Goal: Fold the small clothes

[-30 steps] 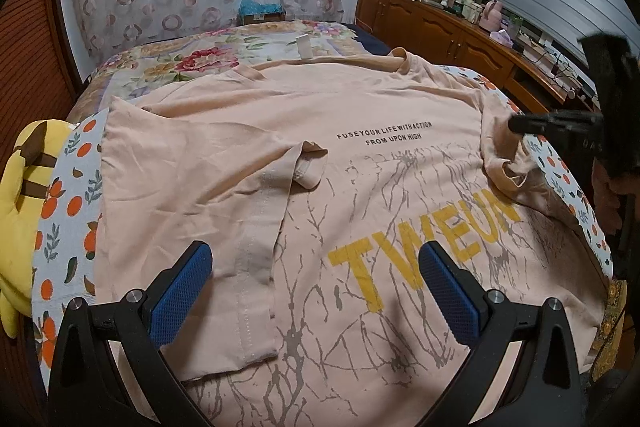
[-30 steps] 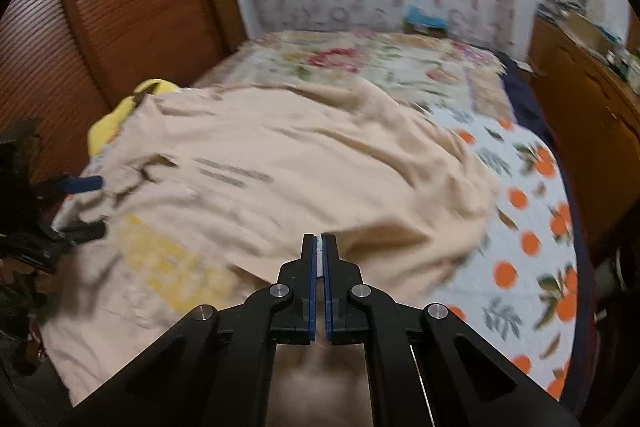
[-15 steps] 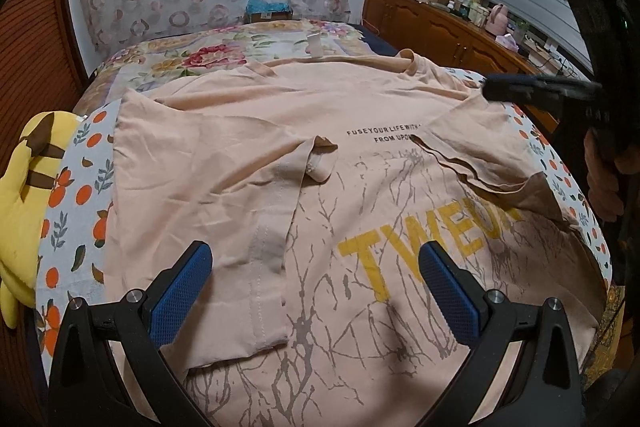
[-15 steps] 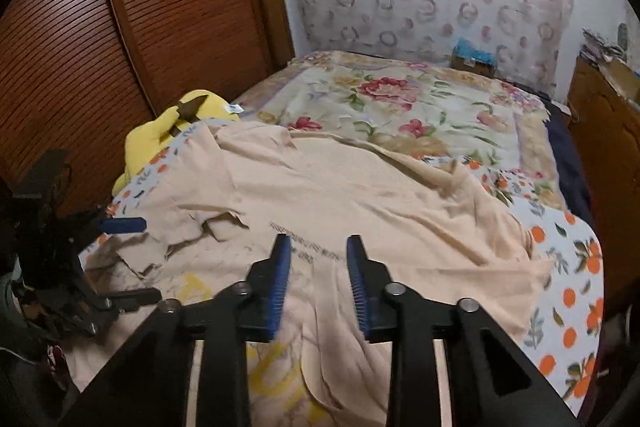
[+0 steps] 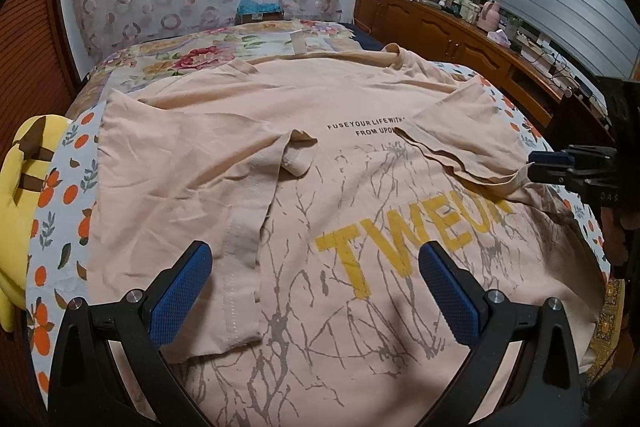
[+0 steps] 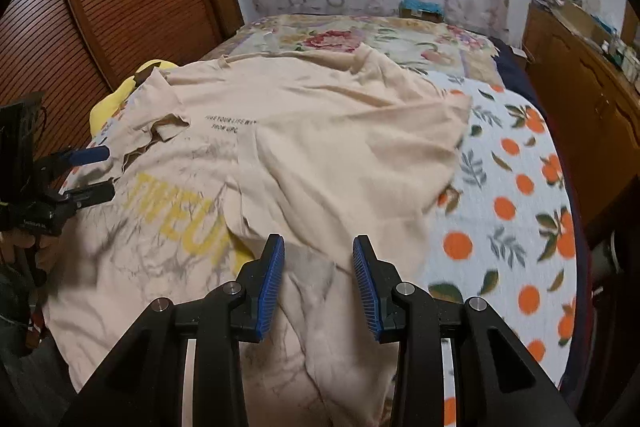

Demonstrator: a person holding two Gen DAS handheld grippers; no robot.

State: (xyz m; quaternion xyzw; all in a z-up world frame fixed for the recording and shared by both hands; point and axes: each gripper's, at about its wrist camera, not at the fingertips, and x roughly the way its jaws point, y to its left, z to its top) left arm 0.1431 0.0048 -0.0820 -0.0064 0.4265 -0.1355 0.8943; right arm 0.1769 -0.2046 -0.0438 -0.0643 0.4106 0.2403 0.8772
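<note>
A peach T-shirt (image 5: 352, 211) with yellow letters and grey branch print lies spread on the bed; it also shows in the right wrist view (image 6: 320, 155). Its left sleeve (image 5: 192, 187) and right sleeve (image 5: 460, 139) are folded in over the chest. My left gripper (image 5: 316, 291) is open and empty, hovering above the shirt's lower front. My right gripper (image 6: 318, 283) is open just above the shirt's right side, holding nothing; in the left wrist view it (image 5: 540, 163) sits at the right sleeve's hem.
The bedspread (image 6: 512, 211) has an orange-fruit print, with a floral quilt (image 5: 188, 55) behind. A yellow plush toy (image 5: 20, 187) lies at the bed's left edge. A wooden slatted wardrobe (image 6: 120, 7) stands on the left, a cluttered wooden sideboard (image 5: 460, 27) on the right.
My right gripper carried the right sleeve in over the chest, opened and let it go, then dropped back to the shirt's right side. My left gripper stayed open and nearly still.
</note>
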